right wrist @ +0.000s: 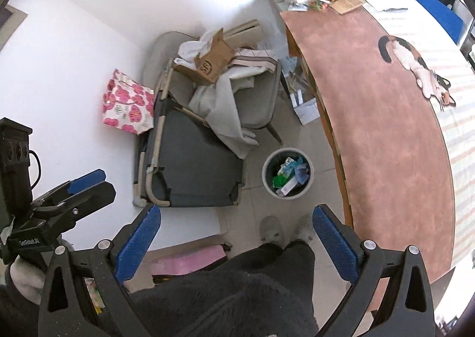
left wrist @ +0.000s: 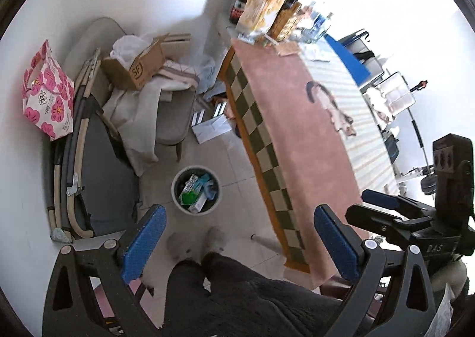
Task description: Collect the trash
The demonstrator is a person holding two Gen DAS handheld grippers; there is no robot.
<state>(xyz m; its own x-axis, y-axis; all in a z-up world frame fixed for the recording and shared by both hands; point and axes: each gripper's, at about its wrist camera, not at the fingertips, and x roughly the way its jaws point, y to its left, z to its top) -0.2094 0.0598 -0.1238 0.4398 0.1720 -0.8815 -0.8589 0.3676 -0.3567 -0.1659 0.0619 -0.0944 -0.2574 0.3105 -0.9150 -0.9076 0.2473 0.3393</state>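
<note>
Both grippers are up high pointing down at the floor. The left gripper has its blue pads spread wide with nothing between them, and the right gripper is just as wide and just as empty. In the left wrist view the right gripper pokes in at the right edge, and its body is cut off by the frame, so I only get its side.

Right under both grippers are the person's dark trousers and pale slippers, partly hidden by the legs. Just past the toes, ahead of the fingers, sits the trash bin on the tile floor. It already holds a few cartons and some blue plastic, but the print is too small to read.

To the right of the grippers runs the bench with a pinkish cloth and a cat picture on it. Its far end carries a pile of snack bags and bottles, too blown out and blurry to sort.

Further off on the left there's a folded grey cot, a chair heaped with cloth and a cardboard box, and a pink flowered bag against the wall.
</note>
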